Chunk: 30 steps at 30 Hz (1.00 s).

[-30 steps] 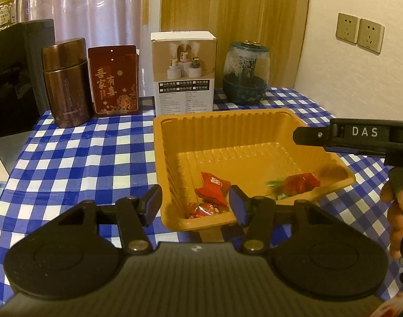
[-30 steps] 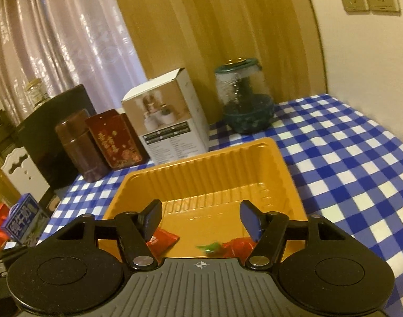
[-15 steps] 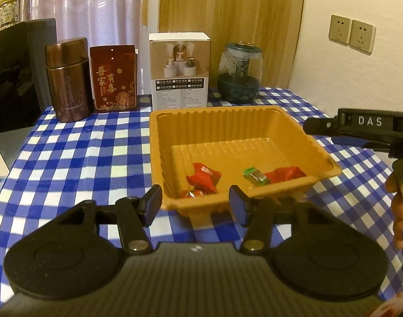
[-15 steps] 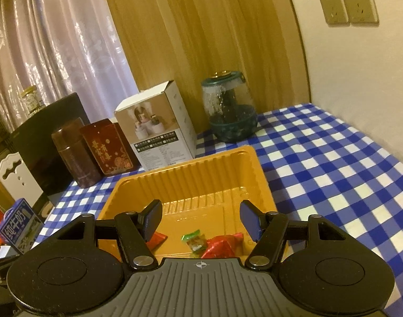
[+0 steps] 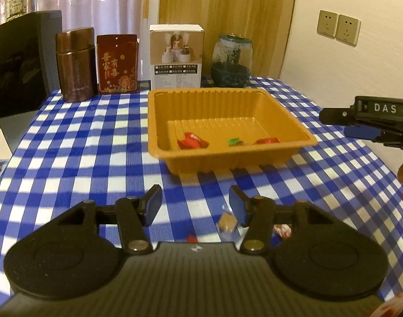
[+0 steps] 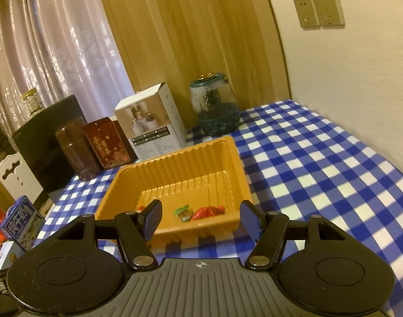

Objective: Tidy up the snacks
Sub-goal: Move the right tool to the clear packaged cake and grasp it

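Observation:
An orange plastic tray (image 5: 228, 158) (image 6: 228, 158) sits on the blue checked tablecloth. It holds a red candy (image 5: 192, 140), a green candy (image 5: 235, 141) (image 6: 183, 210) and another red candy (image 5: 267, 140) (image 6: 208, 211). My left gripper (image 5: 195, 206) is open and empty, low over the cloth in front of the tray. A brown wrapped candy (image 5: 227, 222), a small red candy (image 5: 191, 238) and a red-white candy (image 5: 282, 230) lie on the cloth by its fingers. My right gripper (image 6: 201, 219) is open and empty, just in front of the tray; it also shows at the right of the left wrist view (image 5: 370, 121).
Behind the tray stand a brown canister (image 5: 76, 64), a red tin (image 5: 117, 63), a white box (image 5: 176, 56) and a glass jar with a green base (image 5: 232, 62). A dark appliance (image 5: 19, 63) stands at the left edge. A wall is at the right.
Both grippers have drawn back from the tray. Loose candies on the cloth have come into the left wrist view.

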Motion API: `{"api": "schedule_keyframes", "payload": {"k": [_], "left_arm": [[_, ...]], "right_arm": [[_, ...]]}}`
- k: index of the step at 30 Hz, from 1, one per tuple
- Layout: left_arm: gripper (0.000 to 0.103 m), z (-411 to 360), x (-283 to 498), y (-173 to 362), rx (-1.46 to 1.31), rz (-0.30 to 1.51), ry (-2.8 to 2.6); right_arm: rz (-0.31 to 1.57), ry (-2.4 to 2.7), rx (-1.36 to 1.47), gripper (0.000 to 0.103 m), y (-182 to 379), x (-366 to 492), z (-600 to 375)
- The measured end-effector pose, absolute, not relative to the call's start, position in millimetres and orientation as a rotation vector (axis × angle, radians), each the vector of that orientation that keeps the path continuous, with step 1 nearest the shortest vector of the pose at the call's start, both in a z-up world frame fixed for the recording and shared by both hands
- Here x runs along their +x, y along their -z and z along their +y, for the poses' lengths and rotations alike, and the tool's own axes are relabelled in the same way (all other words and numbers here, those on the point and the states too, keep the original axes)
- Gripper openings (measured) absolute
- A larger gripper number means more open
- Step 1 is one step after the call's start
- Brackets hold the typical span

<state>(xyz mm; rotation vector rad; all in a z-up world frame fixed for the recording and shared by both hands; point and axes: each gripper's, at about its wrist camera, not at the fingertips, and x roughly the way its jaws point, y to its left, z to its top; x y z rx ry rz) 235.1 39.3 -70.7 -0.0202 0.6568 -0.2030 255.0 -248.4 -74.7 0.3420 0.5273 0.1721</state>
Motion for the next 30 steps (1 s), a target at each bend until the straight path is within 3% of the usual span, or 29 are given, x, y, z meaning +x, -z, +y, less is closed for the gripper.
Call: {"api": "schedule_keyframes", "payload": {"k": [18, 30], "left_arm": [[0.052, 28.9, 159.2, 88.4, -0.004, 0.710, 0.213], [0.052, 37.6, 149.5, 97.3, 0.051, 0.722, 0.206]], "right_arm": [[0.633, -0.147, 0.386, 0.065, 109.3, 162.6, -258.3], [0.744, -0.159, 0.426, 0.065, 135.8, 147.6, -243.0]]}}
